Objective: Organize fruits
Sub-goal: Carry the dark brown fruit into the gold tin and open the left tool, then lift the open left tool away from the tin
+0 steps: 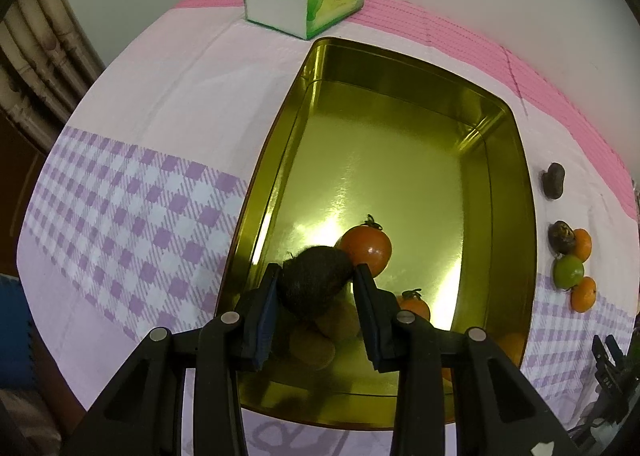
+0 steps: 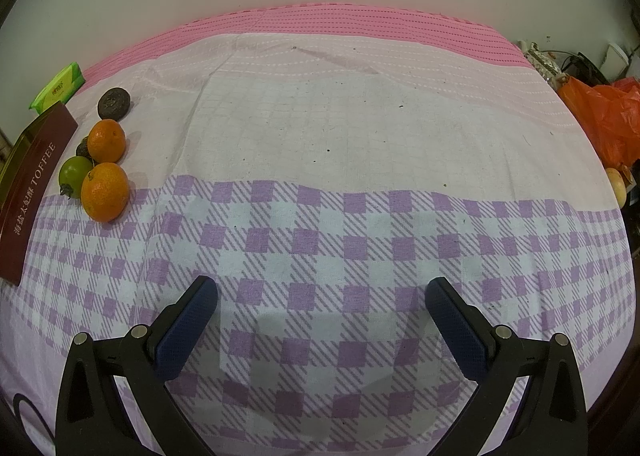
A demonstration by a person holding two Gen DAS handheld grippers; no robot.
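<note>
I have the gold toffee tin (image 1: 500,191) in the middle of the table (image 1: 132,159), its near end holding fruit. My left tool (image 1: 316,276) grips the avocado (image 1: 314,282) above that end; next, I'd lower and release. My right tool (image 2: 320,292) hangs open, with loose tangerines (image 2: 105,191) far left.

The far half of the tin (image 1: 400,67) is open floor; a tomato (image 1: 367,250) and kiwis (image 1: 320,340) crowd its near end. Right of the oranges (image 2: 105,191), bare cloth (image 2: 360,159) lies open.
</note>
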